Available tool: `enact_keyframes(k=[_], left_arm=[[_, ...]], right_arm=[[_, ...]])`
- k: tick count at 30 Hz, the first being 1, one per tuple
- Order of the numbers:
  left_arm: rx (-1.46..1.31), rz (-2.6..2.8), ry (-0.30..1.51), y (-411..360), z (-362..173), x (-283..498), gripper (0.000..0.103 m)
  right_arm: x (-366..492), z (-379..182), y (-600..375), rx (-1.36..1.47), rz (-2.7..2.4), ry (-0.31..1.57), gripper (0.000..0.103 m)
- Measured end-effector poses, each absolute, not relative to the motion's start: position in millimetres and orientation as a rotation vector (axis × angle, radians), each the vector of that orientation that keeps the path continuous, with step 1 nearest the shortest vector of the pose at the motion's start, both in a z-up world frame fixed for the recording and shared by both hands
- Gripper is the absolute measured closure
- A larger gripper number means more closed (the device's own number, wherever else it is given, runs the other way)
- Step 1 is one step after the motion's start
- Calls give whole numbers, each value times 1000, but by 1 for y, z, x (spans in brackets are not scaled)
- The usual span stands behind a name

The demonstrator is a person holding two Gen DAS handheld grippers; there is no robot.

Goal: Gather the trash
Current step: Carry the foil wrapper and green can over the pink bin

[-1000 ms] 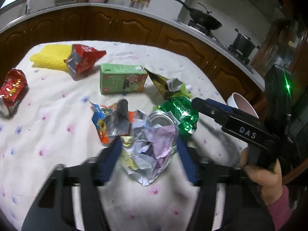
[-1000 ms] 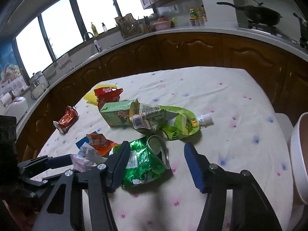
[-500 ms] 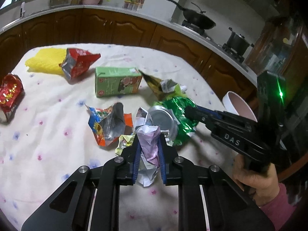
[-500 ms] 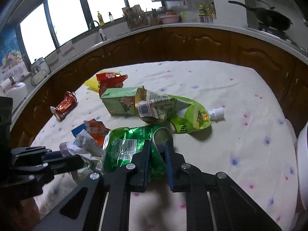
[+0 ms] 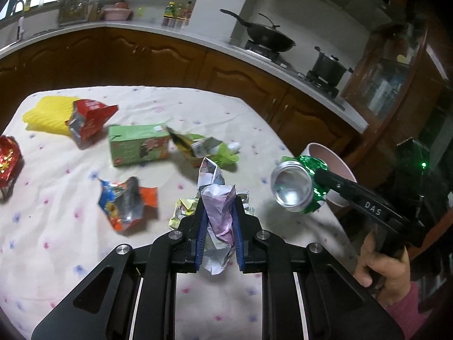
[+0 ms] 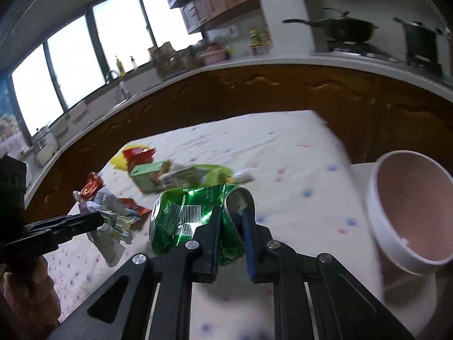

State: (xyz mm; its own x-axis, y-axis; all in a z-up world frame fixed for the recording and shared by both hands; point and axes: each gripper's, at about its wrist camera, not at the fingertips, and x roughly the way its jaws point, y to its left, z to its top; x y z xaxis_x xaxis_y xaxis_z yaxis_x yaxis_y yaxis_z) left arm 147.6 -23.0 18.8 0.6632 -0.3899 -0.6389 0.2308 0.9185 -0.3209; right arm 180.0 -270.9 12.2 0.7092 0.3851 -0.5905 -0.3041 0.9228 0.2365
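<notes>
A crushed green can (image 6: 195, 221) is held clamped in the right gripper (image 6: 230, 226), lifted off the table (image 5: 198, 113) at its right edge, with the pink bin (image 6: 410, 212) just beyond to the right. Crumpled paper (image 5: 218, 212) is pinched in the left gripper (image 5: 218, 221), farther from the bin.

A curved run of dark brown wooden cabinets (image 5: 158, 56) carries a pale countertop (image 5: 198, 38), with a black wok (image 5: 266, 39) and a dark lidded pot (image 5: 329, 66) on the stove. Bright daylight comes through a row of large dark-framed windows (image 6: 73, 68) above a sink tap (image 6: 111, 75). In front stands a table under a cream cloth with small printed flowers (image 5: 51, 226).
</notes>
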Motion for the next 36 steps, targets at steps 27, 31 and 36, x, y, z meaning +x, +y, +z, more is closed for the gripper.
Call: enact_keyframes(k=[27,31,36], left_arm=[[-127,-556,748,-145,46,162,88],[-115,-576,745,-159,50,167,88],[-98,-603,744,-181,53,173,88]], right_arm=[[137,35,-404,252,150,585,89],[136,37,-418,264,128,575,89],[134,36,-433,281,104,569,89]])
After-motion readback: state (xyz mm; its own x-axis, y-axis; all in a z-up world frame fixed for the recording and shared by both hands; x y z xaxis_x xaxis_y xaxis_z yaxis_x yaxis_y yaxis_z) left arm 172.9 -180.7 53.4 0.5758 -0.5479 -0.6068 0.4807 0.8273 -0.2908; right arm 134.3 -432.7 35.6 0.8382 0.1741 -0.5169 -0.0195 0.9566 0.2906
